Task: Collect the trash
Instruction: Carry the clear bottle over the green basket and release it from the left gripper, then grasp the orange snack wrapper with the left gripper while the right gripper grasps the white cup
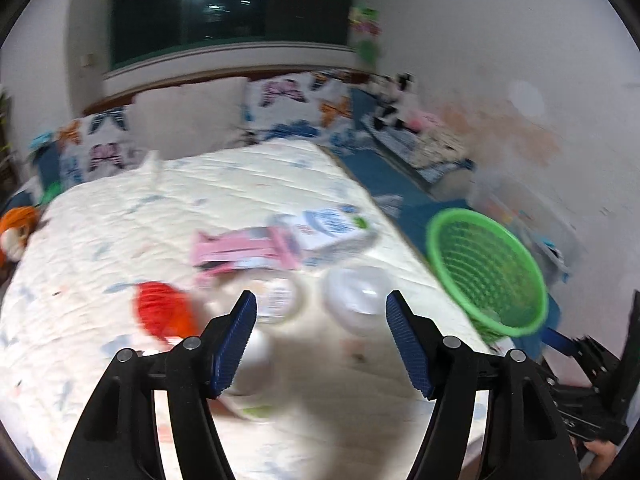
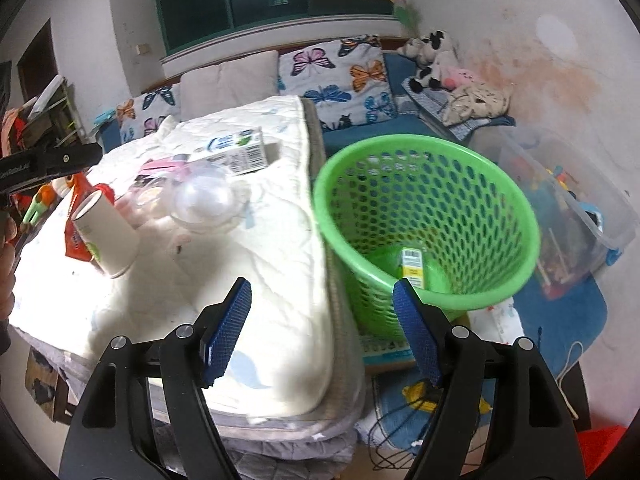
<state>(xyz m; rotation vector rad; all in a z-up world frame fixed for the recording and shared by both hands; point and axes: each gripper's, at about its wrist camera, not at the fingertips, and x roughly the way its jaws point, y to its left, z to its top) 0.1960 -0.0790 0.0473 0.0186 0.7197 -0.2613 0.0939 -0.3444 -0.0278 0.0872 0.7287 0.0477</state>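
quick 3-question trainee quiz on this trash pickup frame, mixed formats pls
1. True or false: the green basket already holds a small yellow-labelled carton.
2. Multiple choice: the white paper cup is A) upright on the quilted pad, B) on its side on the quilted pad, C) inside the basket.
3. Short answer: how do the jaws of the left gripper and right gripper stand, and what do they hold?

Key: 1 true. 2 B. 3 Both open, holding nothing.
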